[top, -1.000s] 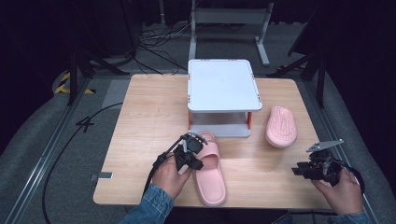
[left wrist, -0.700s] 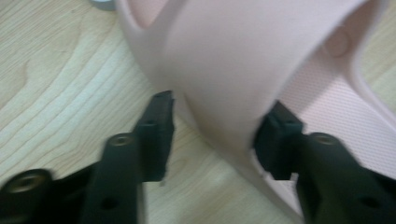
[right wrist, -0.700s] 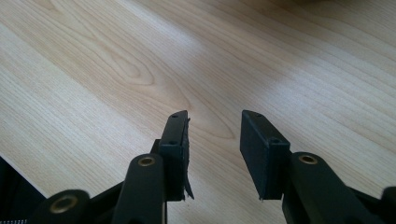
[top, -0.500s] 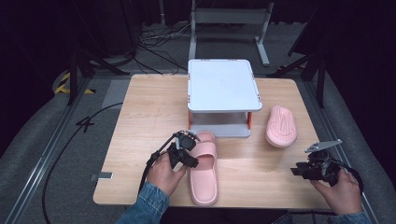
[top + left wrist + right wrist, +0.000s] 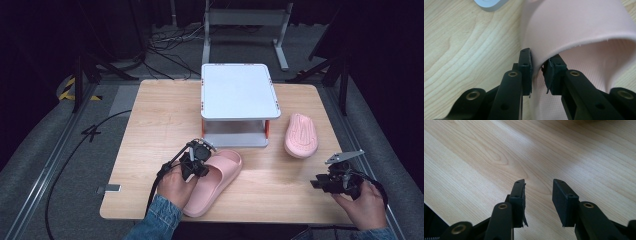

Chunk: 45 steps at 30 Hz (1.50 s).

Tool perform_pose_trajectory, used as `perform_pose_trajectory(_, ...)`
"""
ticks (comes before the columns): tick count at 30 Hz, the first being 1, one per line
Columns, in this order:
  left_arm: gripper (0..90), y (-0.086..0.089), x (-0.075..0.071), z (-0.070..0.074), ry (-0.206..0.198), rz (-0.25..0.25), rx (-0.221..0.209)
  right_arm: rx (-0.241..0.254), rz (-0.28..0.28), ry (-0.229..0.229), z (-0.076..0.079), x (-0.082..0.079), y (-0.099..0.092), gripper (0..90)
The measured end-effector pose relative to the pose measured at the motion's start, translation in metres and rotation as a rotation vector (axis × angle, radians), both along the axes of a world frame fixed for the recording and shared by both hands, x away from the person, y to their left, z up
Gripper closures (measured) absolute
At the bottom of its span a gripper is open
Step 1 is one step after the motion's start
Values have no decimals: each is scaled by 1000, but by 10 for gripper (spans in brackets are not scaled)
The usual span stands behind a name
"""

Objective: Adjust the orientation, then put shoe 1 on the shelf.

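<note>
Jaws of the left gripper (image 5: 537, 72), having just been closing, are clenching the strap edge of the pink slipper (image 5: 216, 180) lying on the table (image 5: 150, 125) directly ahead; the right gripper (image 5: 539, 195) is hovering released, well apart.

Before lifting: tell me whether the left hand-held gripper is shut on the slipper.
Shut on it: the left hand-held gripper has just closed, pads pinching the pink slipper strap's edge.

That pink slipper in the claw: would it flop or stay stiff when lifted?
Probably bendy: the slipper strap dents where the left claw has just closed on it. It looks like light foam. Held by one strap edge, its heel would likely sag and swing.
</note>
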<state>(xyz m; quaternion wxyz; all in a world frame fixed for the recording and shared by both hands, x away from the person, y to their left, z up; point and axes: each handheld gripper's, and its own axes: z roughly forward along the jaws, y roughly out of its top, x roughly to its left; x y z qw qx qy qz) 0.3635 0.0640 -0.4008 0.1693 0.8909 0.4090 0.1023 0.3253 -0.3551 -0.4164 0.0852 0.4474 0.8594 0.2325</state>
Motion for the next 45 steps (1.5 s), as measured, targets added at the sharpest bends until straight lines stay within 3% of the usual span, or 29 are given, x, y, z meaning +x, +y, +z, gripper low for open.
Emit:
perform_pose_trajectory(8,782,0,6,13,-20,-1,-42,0,-10,-8,1,-3,-2,630)
perform_pose_trajectory(17,789,-12,25,29,-83,15,-56,-1,-17,-10,2,-5,-4,632)
perform_pose_trajectory(28,794,-23,50,22,-85,74,-69,2,2,-8,1,1,1,632)
perform_pose_trajectory(33,794,-23,58,16,-72,108,-51,3,10,-9,1,2,3,632)
perform_pose_trajectory(36,795,-21,60,13,-83,141,-29,2,12,-4,0,3,3,631)
perform_pose_trajectory(45,759,-17,64,3,-113,178,44,-1,17,-3,0,3,5,630)
